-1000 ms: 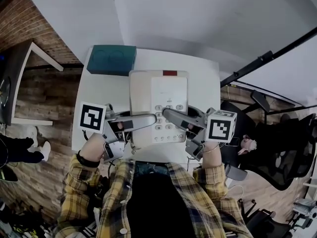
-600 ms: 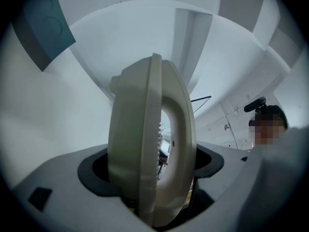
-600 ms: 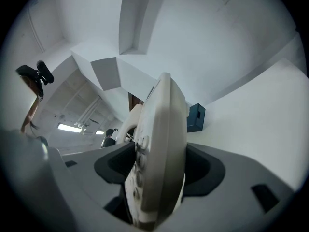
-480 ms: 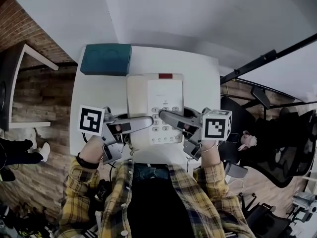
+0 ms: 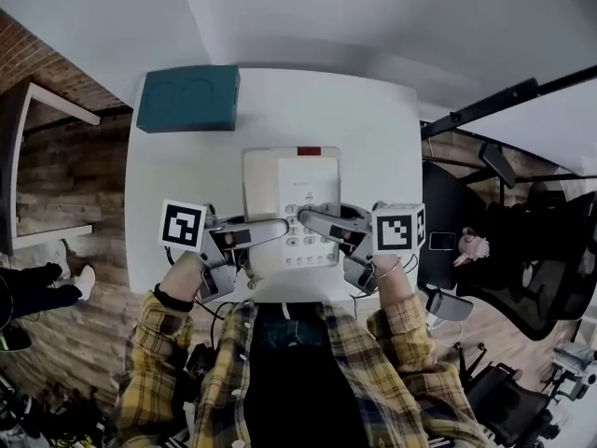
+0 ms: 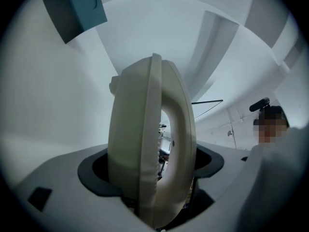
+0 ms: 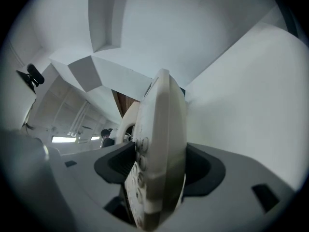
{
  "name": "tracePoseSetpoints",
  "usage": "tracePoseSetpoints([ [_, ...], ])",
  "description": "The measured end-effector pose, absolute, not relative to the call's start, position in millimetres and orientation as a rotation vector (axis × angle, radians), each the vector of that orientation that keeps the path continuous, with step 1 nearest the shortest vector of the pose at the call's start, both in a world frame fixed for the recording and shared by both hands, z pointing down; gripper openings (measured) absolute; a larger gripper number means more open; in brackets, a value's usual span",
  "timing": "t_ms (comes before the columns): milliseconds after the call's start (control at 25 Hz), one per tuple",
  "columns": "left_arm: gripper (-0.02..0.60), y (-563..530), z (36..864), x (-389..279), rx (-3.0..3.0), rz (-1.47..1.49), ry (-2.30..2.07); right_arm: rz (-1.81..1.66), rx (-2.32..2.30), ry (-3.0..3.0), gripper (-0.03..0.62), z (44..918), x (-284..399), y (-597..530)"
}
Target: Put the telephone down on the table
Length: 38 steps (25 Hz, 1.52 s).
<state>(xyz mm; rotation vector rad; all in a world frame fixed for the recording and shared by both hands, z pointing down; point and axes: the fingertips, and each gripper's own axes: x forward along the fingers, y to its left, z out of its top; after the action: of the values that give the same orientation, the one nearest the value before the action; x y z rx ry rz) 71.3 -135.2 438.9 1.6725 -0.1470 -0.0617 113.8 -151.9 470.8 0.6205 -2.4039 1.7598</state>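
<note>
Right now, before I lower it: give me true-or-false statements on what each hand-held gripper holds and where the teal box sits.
1. The left hand-held gripper and the right hand-held gripper are both shut on the telephone. True.
2. The teal box lies on the table, apart from the telephone. True.
3. The teal box is at the table's near right corner. False: far left corner.
4. The right hand-held gripper is open and empty. False: it clamps the keypad side; the left one clamps the handset side.
</note>
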Motion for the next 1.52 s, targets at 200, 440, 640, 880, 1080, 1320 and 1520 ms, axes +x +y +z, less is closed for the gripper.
tracePoseSetpoints([
  [200,0.411,-138.3,467.6,72.6,1.593,-0.063,-0.143,1.807,0.616,-2.360,0.279,499.0,112.9,-156.1],
  [440,0.411,-140.3,495.4,72.8,1.520,-0.073,-0.148,1.887,0.605,-2.277,0.281,528.7,112.2,-154.8],
  [640,0.411,-141.2,515.2,69.3,1.446,-0.061,-0.159,1.961,0.595,-2.224,0.281,550.5,107.5,-154.1],
  [880,0.411,-142.7,531.8,62.6,1.412,-0.044,-0.171,2.009,0.613,-2.182,0.281,566.6,102.2,-152.9],
  [1080,0.411,-140.9,543.3,65.4,1.408,-0.022,-0.180,2.037,0.641,-2.147,0.281,578.4,105.8,-147.3],
  [1320,0.412,-142.6,553.4,62.6,1.450,0.019,-0.210,2.039,0.674,-2.138,0.279,584.8,107.0,-146.7],
  [1520,0.412,-144.6,558.0,60.6,1.502,0.045,-0.243,2.023,0.686,-2.133,0.279,588.3,107.4,-146.6],
])
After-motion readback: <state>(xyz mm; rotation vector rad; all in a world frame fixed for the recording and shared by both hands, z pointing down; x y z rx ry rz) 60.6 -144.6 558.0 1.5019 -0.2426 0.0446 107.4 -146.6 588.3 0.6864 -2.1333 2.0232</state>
